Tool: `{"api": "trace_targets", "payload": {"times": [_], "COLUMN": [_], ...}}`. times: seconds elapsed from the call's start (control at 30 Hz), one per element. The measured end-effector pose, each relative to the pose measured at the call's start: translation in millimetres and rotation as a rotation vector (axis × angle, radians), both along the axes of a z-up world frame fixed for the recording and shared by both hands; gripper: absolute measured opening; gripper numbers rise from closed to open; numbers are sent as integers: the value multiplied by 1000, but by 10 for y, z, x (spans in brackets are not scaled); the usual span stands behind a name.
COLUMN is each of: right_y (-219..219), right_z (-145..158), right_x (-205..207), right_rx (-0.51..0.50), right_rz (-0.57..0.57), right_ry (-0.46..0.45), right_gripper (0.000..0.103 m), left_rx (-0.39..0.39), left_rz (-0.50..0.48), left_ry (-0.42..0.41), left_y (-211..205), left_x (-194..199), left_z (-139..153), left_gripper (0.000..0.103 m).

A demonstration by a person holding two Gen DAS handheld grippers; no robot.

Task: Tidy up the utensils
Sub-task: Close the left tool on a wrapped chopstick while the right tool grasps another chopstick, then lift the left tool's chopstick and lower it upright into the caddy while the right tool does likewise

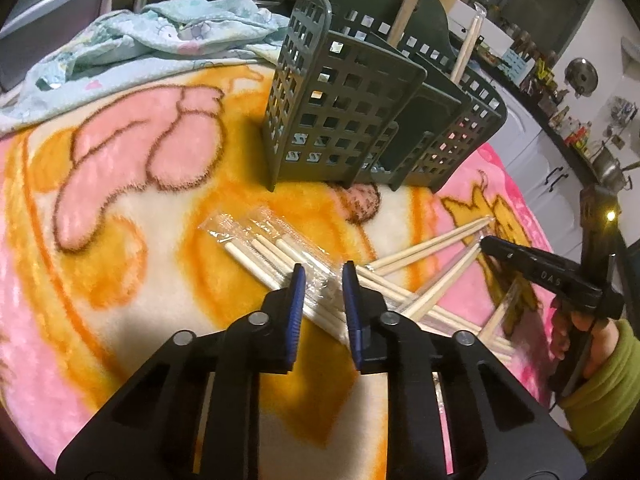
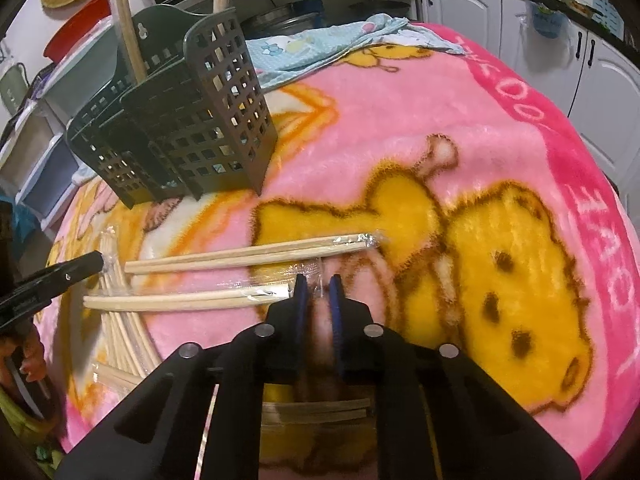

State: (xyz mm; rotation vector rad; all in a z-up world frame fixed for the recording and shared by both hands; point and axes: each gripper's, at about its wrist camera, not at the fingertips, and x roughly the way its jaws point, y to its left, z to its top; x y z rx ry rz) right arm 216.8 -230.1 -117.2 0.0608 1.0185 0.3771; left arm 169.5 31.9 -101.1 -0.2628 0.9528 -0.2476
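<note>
Left claw (image 1: 323, 276): jaws narrow, blue pads clamped on a clear-wrapped chopstick packet (image 1: 276, 258) in the pile on the fleece blanket (image 1: 120, 216). Right claw (image 2: 319, 286): jaws narrow, pinching the plastic end of another wrapped chopstick pair (image 2: 188, 300). Dark green utensil caddy (image 1: 360, 112) stands upright beyond the pile, well apart.

A fleecy pink and orange cartoon blanket (image 2: 460, 120) covers the whole work surface. A crumpled pale blue patterned cloth (image 1: 160, 36) lies on the blanket's far edge, and white cabinets (image 2: 560, 56) stand beyond it.
</note>
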Motion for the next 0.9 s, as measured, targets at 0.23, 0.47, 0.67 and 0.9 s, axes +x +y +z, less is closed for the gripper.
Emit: {"api": "trace_targets", "payload": {"times": [0.23, 0.47, 0.67, 0.9], "right_y": [1, -35, -34, 60], "right_z": [43, 328, 600, 926], "right_x": [-77, -250, -341, -462], "right_rx": [-11, -10, 1, 21], "right_rz": [-17, -28, -23, 0], "right_ry": [-31, -113, -180, -264], "right_gripper": [2, 2, 2, 2], "left_rx": [53, 11, -9, -40], "left_rz": [-9, -12, 3, 22], "left_ry": [-12, -60, -116, -180], "left_y": [-33, -28, 23, 79], "left_x": [1, -90, -159, -265], "left_z": [15, 205, 409, 663], "left_gripper": [1, 1, 0, 0]}}
